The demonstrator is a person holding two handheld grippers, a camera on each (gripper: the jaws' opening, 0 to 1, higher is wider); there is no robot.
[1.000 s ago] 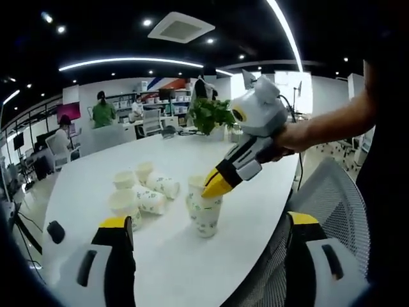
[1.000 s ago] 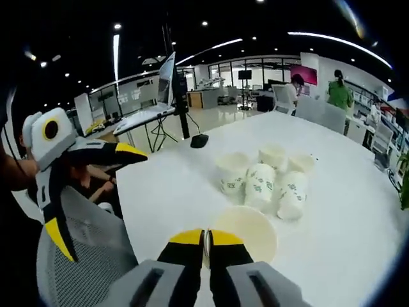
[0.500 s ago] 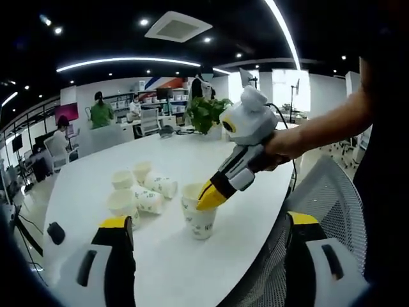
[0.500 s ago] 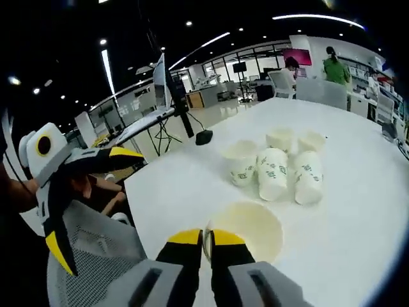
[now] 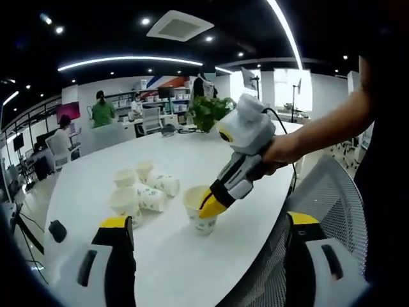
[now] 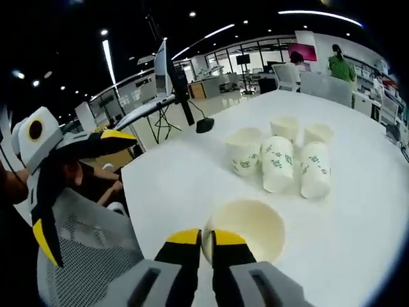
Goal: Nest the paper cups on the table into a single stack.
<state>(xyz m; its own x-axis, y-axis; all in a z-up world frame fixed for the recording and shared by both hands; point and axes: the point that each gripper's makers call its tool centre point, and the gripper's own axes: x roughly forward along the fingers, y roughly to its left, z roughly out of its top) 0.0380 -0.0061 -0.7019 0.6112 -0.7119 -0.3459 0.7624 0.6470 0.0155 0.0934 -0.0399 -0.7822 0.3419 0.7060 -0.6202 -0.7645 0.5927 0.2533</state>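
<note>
Right hand-held gripper [image 6: 206,238] clenched on paper cup [image 6: 246,229] rim.
Left hand-held gripper [image 5: 208,233] released; five loose cups [image 6: 278,157] mid-bench [image 6: 358,217].

Your right yellow-tipped two-jaw gripper [image 6: 206,238] reaches in from 3 o'clock in the left gripper view, jaws pinched together, your hand [image 5: 281,148] gripping its handle. Your left yellow-tipped gripper [image 5: 208,224] stands wide open, both jaws rising at 6 o'clock.

At your twelve o'clock a green potted plant [image 5: 211,114] stands on the far table edge. A black computer mouse [image 5: 55,231] lies at nine, a mesh chair [image 5: 323,198] at three.
</note>
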